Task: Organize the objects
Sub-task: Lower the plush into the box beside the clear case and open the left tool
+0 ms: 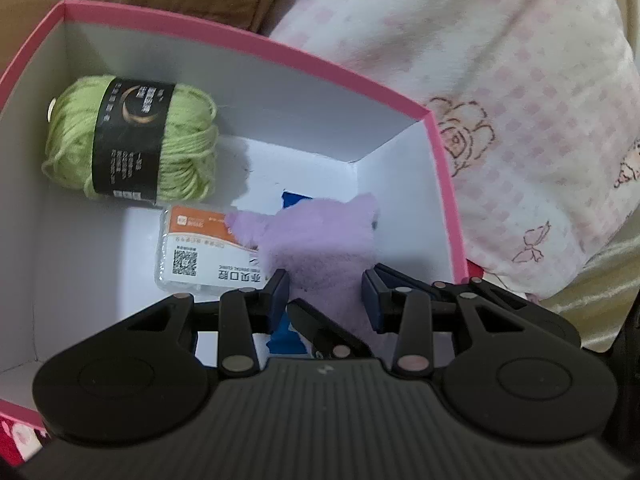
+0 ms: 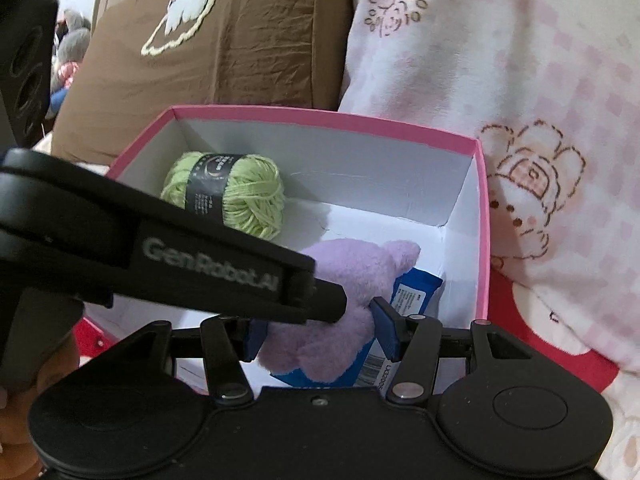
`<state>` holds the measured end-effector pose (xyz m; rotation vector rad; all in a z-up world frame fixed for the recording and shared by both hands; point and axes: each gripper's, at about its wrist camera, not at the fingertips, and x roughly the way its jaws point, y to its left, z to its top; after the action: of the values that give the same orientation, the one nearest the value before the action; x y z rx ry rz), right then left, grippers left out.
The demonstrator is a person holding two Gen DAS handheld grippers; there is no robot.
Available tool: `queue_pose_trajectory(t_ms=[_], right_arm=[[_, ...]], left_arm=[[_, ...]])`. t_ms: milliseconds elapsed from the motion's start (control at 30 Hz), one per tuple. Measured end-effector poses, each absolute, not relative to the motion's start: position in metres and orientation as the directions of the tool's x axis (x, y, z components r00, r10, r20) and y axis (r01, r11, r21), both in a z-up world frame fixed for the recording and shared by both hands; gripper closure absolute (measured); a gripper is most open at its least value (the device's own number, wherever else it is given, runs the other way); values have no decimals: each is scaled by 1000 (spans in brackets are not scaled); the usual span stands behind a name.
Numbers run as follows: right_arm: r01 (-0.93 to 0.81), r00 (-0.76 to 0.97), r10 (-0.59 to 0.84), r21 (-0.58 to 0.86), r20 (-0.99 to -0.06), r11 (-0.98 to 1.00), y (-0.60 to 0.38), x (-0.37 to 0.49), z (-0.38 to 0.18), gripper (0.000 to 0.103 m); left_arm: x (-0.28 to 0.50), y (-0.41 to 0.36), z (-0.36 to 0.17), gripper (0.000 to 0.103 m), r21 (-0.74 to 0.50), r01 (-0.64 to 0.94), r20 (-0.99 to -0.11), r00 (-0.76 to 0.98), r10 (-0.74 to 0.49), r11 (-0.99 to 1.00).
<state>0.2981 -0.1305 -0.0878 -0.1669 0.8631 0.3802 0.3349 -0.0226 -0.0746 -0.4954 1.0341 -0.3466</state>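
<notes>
A pink box with white inside (image 1: 240,40) (image 2: 328,118) holds a green yarn ball (image 1: 132,140) (image 2: 228,192), a clear packet with an orange and white label (image 1: 196,256), a blue packet (image 2: 416,292) and a purple plush toy (image 1: 316,248) (image 2: 352,280). My left gripper (image 1: 324,292) is open, its pads on either side of the plush with gaps. My right gripper (image 2: 316,332) also straddles the plush, pads apart. The left gripper's finger (image 2: 312,296) crosses the right wrist view and touches the plush.
A brown cushion (image 2: 224,40) stands behind the box. A pink and white floral blanket (image 1: 500,80) (image 2: 520,80) lies to the right of it. Red fabric (image 2: 560,356) shows at the box's right side.
</notes>
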Motion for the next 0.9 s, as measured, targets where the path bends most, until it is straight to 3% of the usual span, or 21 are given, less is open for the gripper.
queue_pose_trajectory(t_ms=[133, 267, 367, 467, 567, 700, 833, 900], right_arm=[[-431, 560, 254, -16, -789, 902, -125, 301, -93, 42], [-462, 527, 337, 69, -780, 884, -139, 298, -90, 42], [-474, 578, 312, 1, -754, 881, -138, 290, -84, 44], [-483, 604, 282, -61, -746, 873, -140, 288, -83, 57], [-464, 603, 257, -70, -755, 883, -151, 292, -83, 61], [-472, 606, 318, -8, -730, 882, -168, 280, -76, 62], [-479, 609, 345, 15, -715, 878, -179, 268, -71, 60], [-475, 615, 343, 13, -710, 880, -178, 272, -68, 59]], left_arm=[[334, -22, -78, 66, -559, 68, -713, 469, -521, 826], [332, -31, -75, 66, -546, 109, -708, 470, -527, 831], [335, -30, -78, 66, -550, 91, -710, 473, -522, 830], [335, -26, -80, 66, -546, 74, -715, 478, -510, 834], [335, -22, -82, 65, -539, 54, -721, 487, -493, 841], [337, -26, -89, 65, -512, 46, -749, 464, -472, 858], [338, -29, -102, 67, -631, -1, -702, 427, -570, 776], [340, -36, -103, 70, -622, -1, -706, 433, -560, 783]])
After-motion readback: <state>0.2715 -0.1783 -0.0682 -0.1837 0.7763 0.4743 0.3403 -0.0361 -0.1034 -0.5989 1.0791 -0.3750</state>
